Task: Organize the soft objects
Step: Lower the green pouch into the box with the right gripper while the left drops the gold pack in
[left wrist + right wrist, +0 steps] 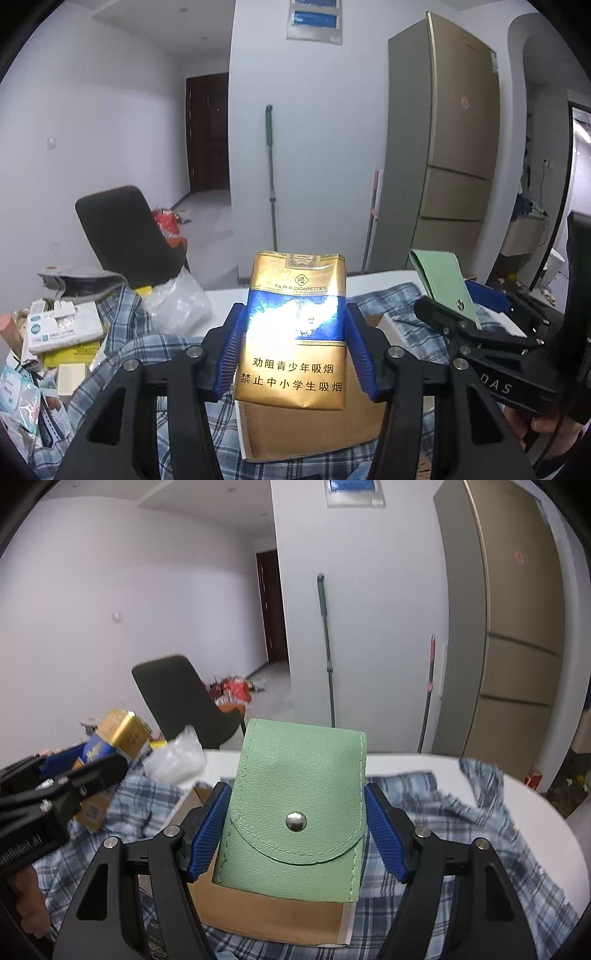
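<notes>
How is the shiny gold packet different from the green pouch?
The cigarette pack is glossy gold and blue with printed writing; the green pouch is plain matte leather-like material with stitching. The pouch has a flap shut with a metal snap; the pack has none. The left gripper holds the pack, the right gripper the pouch. Both are held upright above a cardboard box on plaid cloth.

A: What are the tools built like?
B: The left gripper (293,343) has black angular arms, silver round screws at the joints and ribbed blue pads (231,350).
A: And the other?
B: The right gripper (297,827) has the same build; seen from the left camera its black body carries white letters "DAS".
</notes>
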Motion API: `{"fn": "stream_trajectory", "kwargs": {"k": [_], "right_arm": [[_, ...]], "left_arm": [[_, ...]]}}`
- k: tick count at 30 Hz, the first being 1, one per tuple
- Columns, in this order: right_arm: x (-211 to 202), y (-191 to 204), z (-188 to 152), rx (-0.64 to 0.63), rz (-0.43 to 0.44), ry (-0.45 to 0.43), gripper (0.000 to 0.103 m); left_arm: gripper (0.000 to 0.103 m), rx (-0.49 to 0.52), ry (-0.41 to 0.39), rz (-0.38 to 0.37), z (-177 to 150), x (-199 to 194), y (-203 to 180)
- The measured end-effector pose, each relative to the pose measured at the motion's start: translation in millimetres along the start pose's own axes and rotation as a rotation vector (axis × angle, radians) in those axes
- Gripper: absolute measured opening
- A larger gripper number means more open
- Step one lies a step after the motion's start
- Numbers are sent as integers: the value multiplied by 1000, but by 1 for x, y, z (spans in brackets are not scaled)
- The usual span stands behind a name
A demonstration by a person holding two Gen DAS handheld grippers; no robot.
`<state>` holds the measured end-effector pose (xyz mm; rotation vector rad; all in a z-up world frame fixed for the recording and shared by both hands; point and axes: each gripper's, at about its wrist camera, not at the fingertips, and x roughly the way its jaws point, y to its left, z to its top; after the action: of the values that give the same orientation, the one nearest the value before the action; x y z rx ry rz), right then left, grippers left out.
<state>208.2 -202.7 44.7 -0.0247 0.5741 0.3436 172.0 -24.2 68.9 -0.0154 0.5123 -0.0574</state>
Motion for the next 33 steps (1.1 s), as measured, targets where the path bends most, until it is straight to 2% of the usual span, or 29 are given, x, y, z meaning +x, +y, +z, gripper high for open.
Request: {"fn": "stream_trajectory", "kwargs": {"k": [9,13,20,24,27,31,33], "right_arm": [[47,-2,-31,-8,12,156,71],[66,-6,-49,19,28,224,71],[86,-6,-66,0,27,301,71],[91,-4,-72,-11,34,327,72],[92,-2,-73,-19,36,336,72],[95,-1,-74,-32,20,345,79],[94,-2,-74,-29,20,341,79]], "left_arm": [[55,-19,157,32,-36,60,12],[55,-54,250,9,-54,86,19],[55,-77,338,-2,-79,112,28],[56,-76,359,-1,-84,116,25],[62,-68,355,5,-85,116,24],[81,-89,357,-1,-85,117,26],[81,-97,349,-3,-83,116,27]]}}
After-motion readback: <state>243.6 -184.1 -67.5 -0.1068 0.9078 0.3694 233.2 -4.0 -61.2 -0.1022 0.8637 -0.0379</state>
